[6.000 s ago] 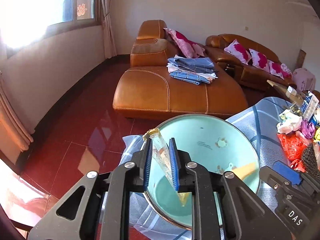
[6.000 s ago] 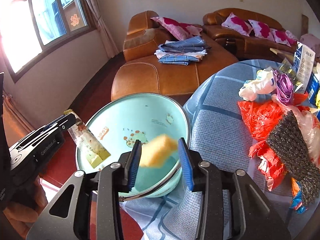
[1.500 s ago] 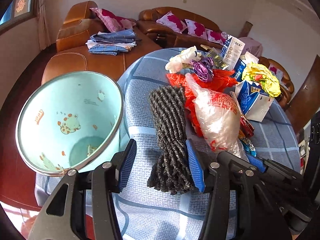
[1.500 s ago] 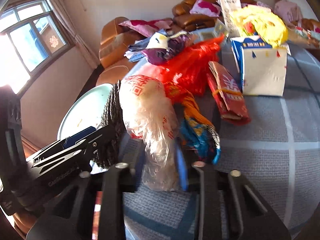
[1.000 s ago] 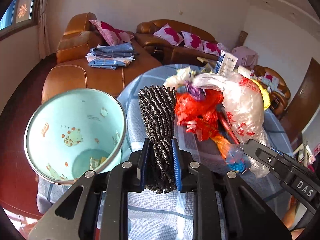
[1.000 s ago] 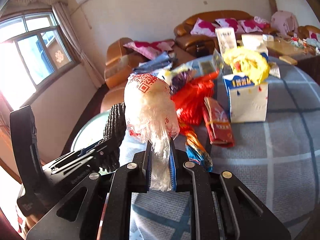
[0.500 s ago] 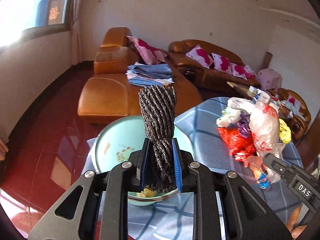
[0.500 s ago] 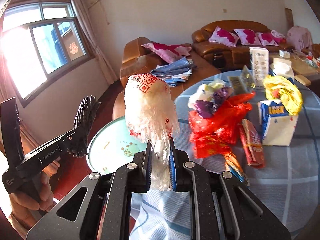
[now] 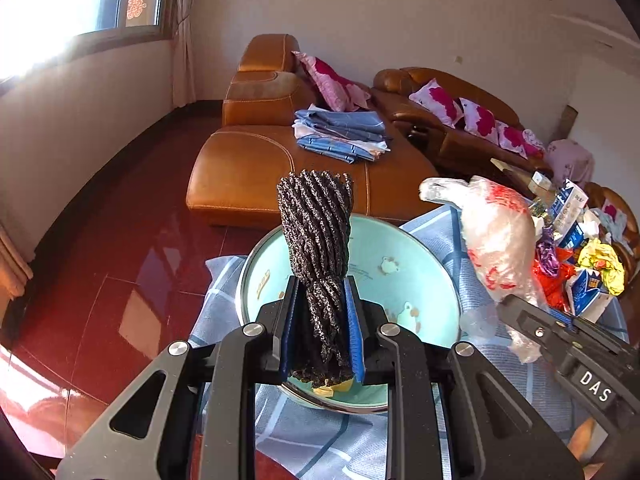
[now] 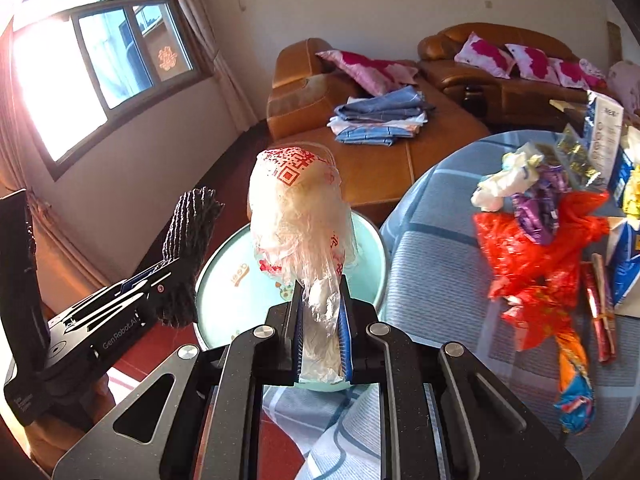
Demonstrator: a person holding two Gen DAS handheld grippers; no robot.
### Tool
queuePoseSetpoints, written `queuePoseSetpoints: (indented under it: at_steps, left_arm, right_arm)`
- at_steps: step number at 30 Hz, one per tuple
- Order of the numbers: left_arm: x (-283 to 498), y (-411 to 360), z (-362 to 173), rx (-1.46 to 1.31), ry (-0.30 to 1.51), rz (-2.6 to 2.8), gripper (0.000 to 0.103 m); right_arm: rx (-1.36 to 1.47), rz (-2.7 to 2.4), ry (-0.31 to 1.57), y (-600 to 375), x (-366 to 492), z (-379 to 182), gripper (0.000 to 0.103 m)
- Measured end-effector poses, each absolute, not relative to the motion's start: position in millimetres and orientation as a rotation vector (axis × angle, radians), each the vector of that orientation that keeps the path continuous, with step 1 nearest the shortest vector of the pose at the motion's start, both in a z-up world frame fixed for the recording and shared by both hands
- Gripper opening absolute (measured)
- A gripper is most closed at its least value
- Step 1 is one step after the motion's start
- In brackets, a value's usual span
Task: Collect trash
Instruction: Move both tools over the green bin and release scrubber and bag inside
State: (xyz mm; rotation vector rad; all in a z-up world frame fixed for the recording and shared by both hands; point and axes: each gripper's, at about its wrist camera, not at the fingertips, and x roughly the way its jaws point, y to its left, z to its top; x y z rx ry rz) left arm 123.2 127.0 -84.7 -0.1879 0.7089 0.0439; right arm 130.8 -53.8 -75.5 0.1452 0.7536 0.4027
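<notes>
My left gripper (image 9: pixel 322 330) is shut on a dark ribbed scouring pad (image 9: pixel 316 232) and holds it upright over the pale green basin (image 9: pixel 424 272). My right gripper (image 10: pixel 322 338) is shut on a crumpled white plastic bag with red print (image 10: pixel 298 216), also above the basin (image 10: pixel 224 292). The bag shows in the left wrist view (image 9: pixel 496 240), and the pad in the right wrist view (image 10: pixel 188 232). Yellow scraps (image 9: pixel 334 388) lie in the basin's bottom.
The round table with a blue checked cloth (image 10: pixel 436 248) carries more trash: a red bag (image 10: pixel 536 248), a purple wrapper (image 10: pixel 540 196), white paper (image 10: pixel 504 180), cartons (image 9: pixel 588 288). A brown leather sofa (image 9: pixel 256 160) with folded cloth stands behind, over red floor tiles.
Both grippers closed on the pad and the bag on the table, lifted them and carried them left over the basin. In the last half second they shifted only slightly.
</notes>
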Motion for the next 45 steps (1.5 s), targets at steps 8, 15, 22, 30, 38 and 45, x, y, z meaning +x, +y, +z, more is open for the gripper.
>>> queuePoseSetpoints:
  at_steps: [8, 15, 22, 30, 38, 45]
  left_arm:
    - [131, 132, -97, -0.196, 0.748, 0.055, 0.022]
    - [143, 128, -104, -0.201, 0.775, 0.066, 0.023]
    - [144, 129, -107, -0.196, 0.778, 0.077, 0.024]
    - [144, 130, -112, -0.188, 0.788, 0.076, 0.033]
    - [141, 132, -112, -0.205, 0.777, 0.103, 0.062]
    - [132, 129, -104, -0.171, 0.731, 0.175, 0.081]
  right_arm:
    - [0.122, 0.402, 0.809, -39, 150, -96, 0.016]
    - [0.106, 0.408, 0.830, -36, 159, -102, 0.023]
    - [0.116, 0.396, 0.815, -41, 158, -99, 0.025]
    - [0.107, 0.397, 0.804, -39, 157, -100, 0.042]
    - [0.115, 0.385, 0.783, -46, 156, -91, 0.046]
    - [0.096, 0.323, 0.730, -63, 142, -77, 0.063]
